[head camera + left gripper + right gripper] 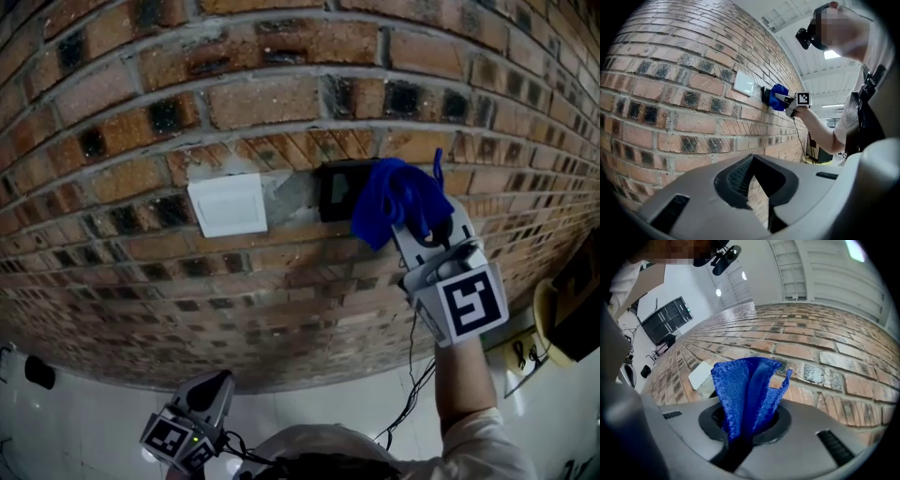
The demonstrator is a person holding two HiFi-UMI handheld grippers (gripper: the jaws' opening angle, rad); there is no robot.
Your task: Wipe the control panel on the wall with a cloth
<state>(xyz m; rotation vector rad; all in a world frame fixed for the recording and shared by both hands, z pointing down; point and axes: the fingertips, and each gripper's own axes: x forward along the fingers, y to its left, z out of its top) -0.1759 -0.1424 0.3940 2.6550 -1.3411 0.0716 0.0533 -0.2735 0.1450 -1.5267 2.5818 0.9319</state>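
A small black control panel (334, 191) is set in the brick wall (281, 103). My right gripper (419, 223) is shut on a bunched blue cloth (397, 199), which is pressed against the panel's right side and covers part of it. In the right gripper view the cloth (746, 385) stands up from the closed jaws (746, 426) and hides most of the panel. My left gripper (213, 387) hangs low, well below the panel, with its jaws together and nothing in them. From the left gripper view (758, 187) the cloth (778, 97) and panel (765, 93) show far up the wall.
A white blank plate (228, 204) sits on the wall just left of the panel. A thin black cable (412, 375) hangs below the right hand. A yellow object (551, 323) is at the right edge. A small black item (39, 372) lies at lower left.
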